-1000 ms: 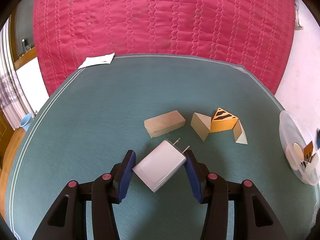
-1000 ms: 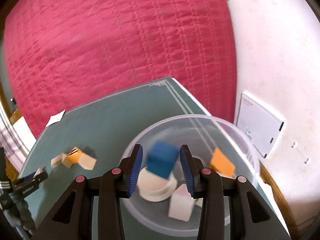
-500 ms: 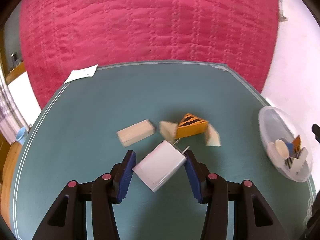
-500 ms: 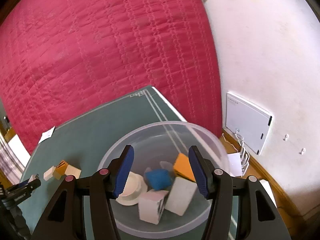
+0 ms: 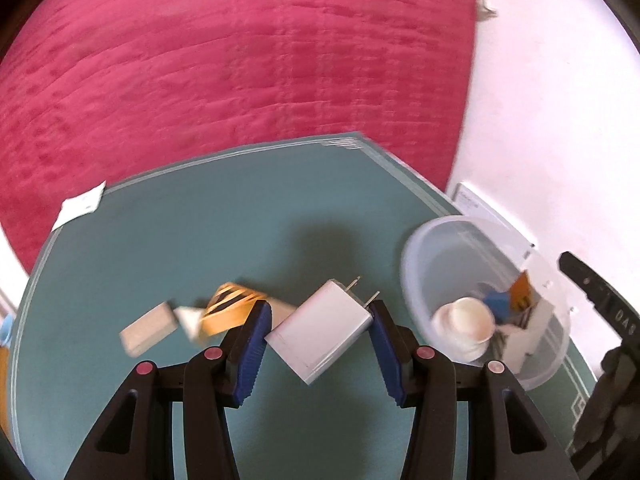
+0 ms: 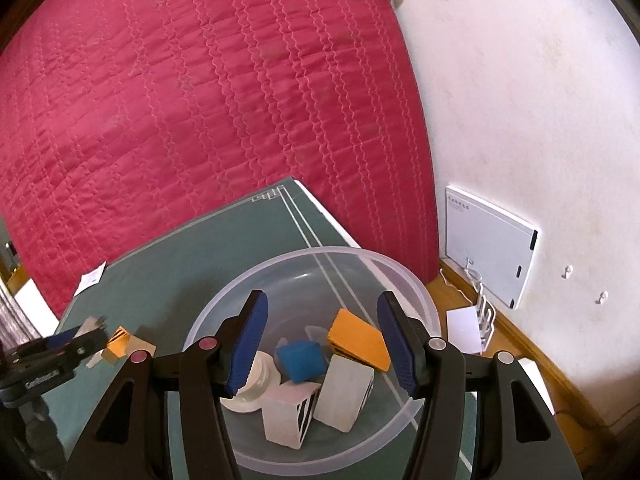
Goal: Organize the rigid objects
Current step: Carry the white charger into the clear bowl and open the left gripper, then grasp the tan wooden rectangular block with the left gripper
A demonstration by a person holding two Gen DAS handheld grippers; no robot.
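The charger — a white plug block, prongs pointing away — is pinched between the left gripper's blue pads above the green table. The right gripper hangs spread and empty over the clear bowl — a blue cube lies inside.

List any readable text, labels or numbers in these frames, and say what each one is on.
"DAS": raised letters on the right gripper, cut off at the frame edge.
Embossed word on the left gripper: blurred, unreadable.
Line of print on the white wall panel: too small.
Marks on the paper slip: too small.
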